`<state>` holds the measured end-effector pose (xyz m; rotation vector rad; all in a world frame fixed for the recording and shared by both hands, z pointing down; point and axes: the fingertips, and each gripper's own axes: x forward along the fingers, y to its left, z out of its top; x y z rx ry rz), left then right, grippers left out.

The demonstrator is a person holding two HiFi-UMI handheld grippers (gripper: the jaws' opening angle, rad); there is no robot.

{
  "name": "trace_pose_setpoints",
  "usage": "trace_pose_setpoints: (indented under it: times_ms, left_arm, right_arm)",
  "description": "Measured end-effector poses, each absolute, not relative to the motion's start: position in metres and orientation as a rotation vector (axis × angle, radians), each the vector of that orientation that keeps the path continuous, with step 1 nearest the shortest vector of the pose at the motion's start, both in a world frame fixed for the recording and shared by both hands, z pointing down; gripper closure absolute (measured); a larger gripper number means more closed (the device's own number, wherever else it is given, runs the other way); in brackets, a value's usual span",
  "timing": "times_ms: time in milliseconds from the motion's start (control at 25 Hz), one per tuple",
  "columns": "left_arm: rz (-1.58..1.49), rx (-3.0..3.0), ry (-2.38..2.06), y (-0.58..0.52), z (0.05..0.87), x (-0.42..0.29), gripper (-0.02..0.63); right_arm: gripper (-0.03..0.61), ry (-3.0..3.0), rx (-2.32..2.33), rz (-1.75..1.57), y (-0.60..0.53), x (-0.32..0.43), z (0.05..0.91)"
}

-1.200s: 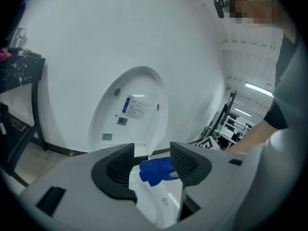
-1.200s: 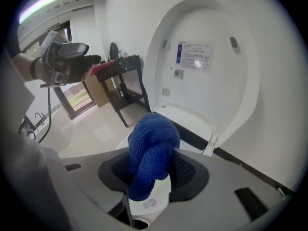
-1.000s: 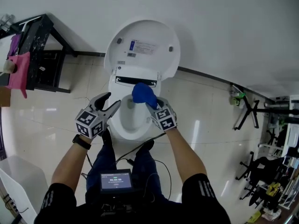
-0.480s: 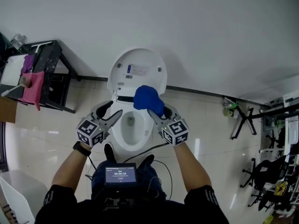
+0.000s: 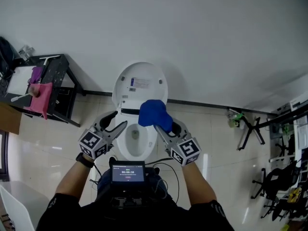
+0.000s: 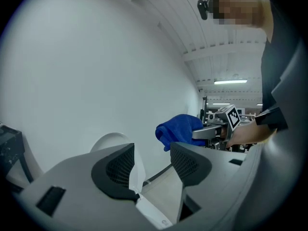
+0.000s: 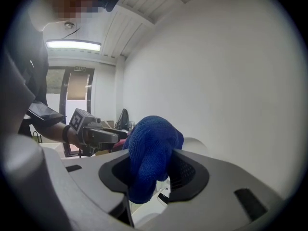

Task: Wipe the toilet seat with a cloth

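A white toilet (image 5: 135,124) stands against the wall with its lid (image 5: 140,85) raised; the seat and bowl (image 5: 135,139) are open below it. My right gripper (image 5: 162,123) is shut on a bunched blue cloth (image 5: 154,113) (image 7: 150,155), held in the air above the right side of the bowl. The cloth (image 6: 180,130) also shows in the left gripper view, off to the right. My left gripper (image 5: 113,122) is open and holds nothing; it hovers over the left side of the bowl, clear of the seat.
A black rack (image 5: 50,83) with a pink cloth (image 5: 40,96) hanging on it stands left of the toilet. Black stands and equipment (image 5: 281,177) crowd the far right. A screen device (image 5: 128,173) sits at my chest; cables trail on the tiled floor (image 5: 216,143).
The view has pulled back from the toilet. Both grippers have lifted away from the bowl, the right one still holding the blue cloth.
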<state>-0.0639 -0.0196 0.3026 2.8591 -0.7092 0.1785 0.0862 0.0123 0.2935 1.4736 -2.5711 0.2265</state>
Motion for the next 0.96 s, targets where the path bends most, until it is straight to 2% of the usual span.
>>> trace_pose_setpoints:
  times_ms: [960]
  left_arm:
    - [0.132,2.893,-0.727,-0.013,0.279,-0.070,0.388]
  right_arm:
    - [0.400,-2.614,1.552,0.234,0.034,0.111,0.257]
